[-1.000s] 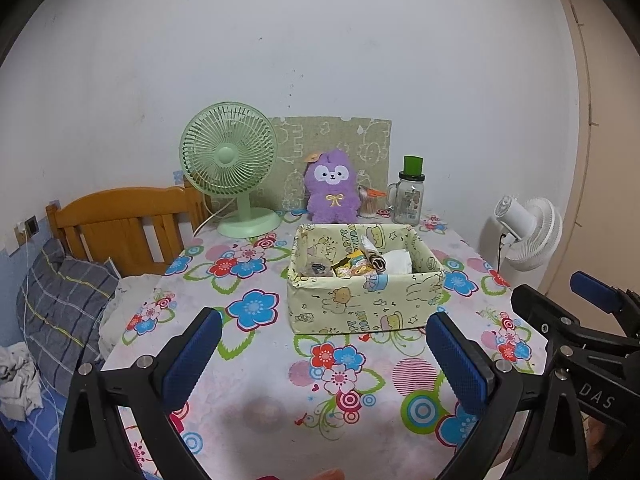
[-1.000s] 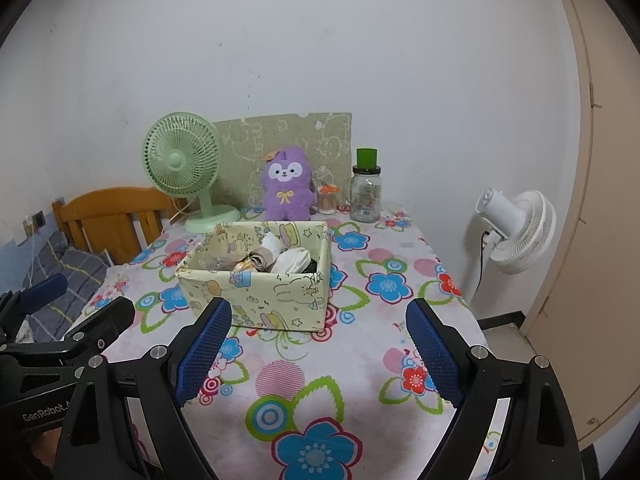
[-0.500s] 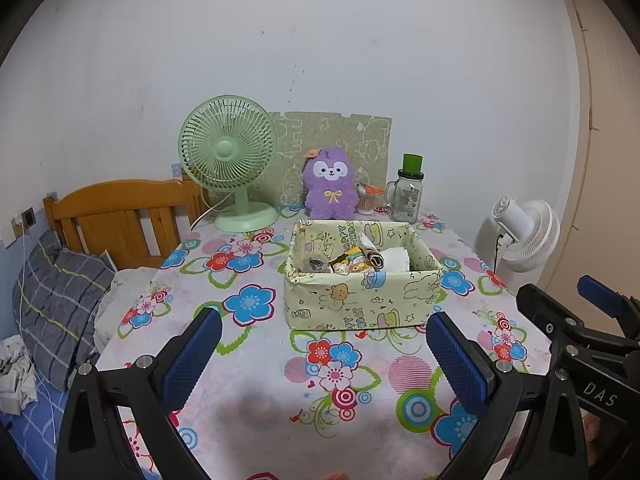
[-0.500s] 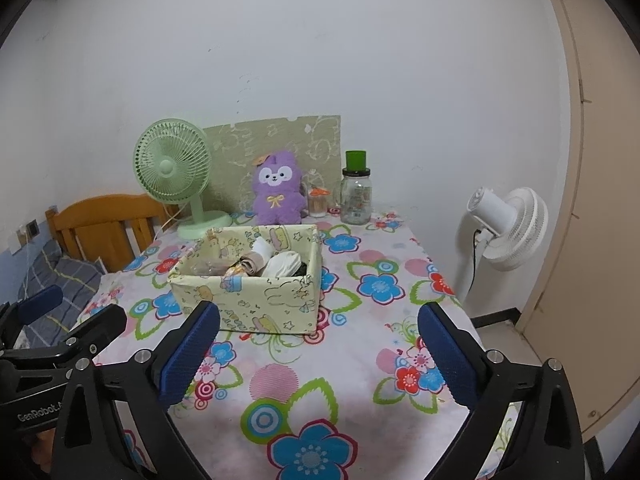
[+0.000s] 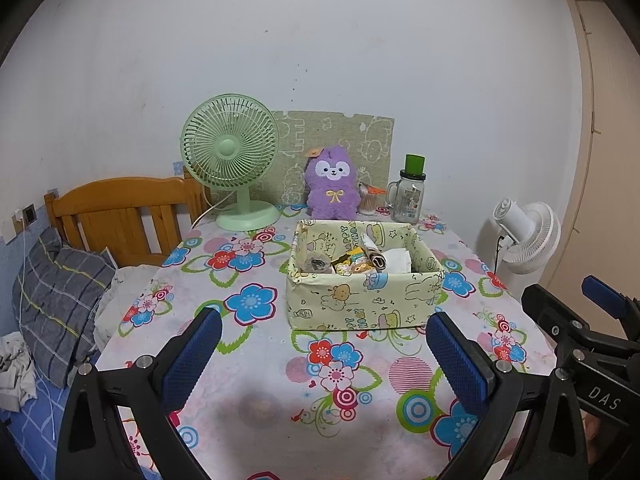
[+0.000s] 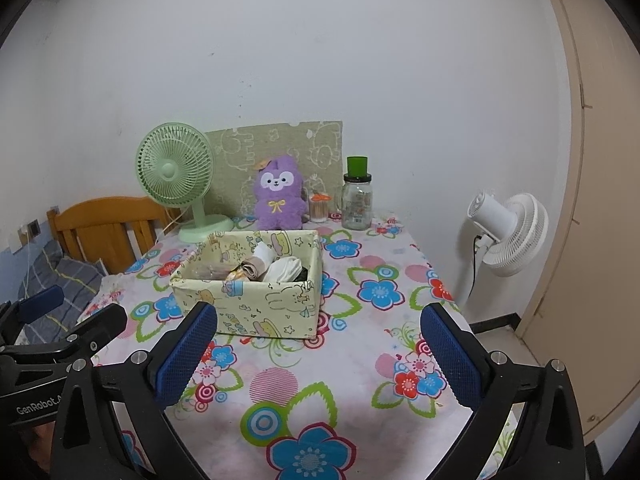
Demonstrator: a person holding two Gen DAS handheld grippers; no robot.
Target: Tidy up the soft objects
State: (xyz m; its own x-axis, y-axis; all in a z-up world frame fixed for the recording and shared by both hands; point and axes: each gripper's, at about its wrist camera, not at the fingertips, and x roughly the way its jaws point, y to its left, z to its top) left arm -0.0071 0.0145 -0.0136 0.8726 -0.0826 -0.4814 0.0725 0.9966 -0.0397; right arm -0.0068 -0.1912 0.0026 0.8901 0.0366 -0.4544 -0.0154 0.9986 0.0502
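A pale yellow cartoon-print box (image 5: 364, 300) stands mid-table on the flowered cloth, holding several rolled socks and small cloths (image 5: 376, 258). A purple plush toy (image 5: 331, 188) sits upright behind it against the wall. My left gripper (image 5: 322, 320) hangs open and empty just short of the box's front. My right gripper (image 6: 319, 314) is also open wide and empty, near the box (image 6: 256, 304) and its right corner. The plush (image 6: 279, 194) shows there too. Each gripper appears at the edge of the other's view: right gripper (image 5: 576, 304), left gripper (image 6: 72, 314).
A green desk fan (image 5: 230, 160) and a glass jar with a green lid (image 5: 410, 194) stand along the back of the table. A white fan (image 5: 524, 236) stands on the floor right of the table. A wooden headboard (image 5: 116, 208) and plaid pillow (image 5: 60, 292) lie left.
The right gripper's jaws have spread wider apart. The left gripper and the things on the table look the same.
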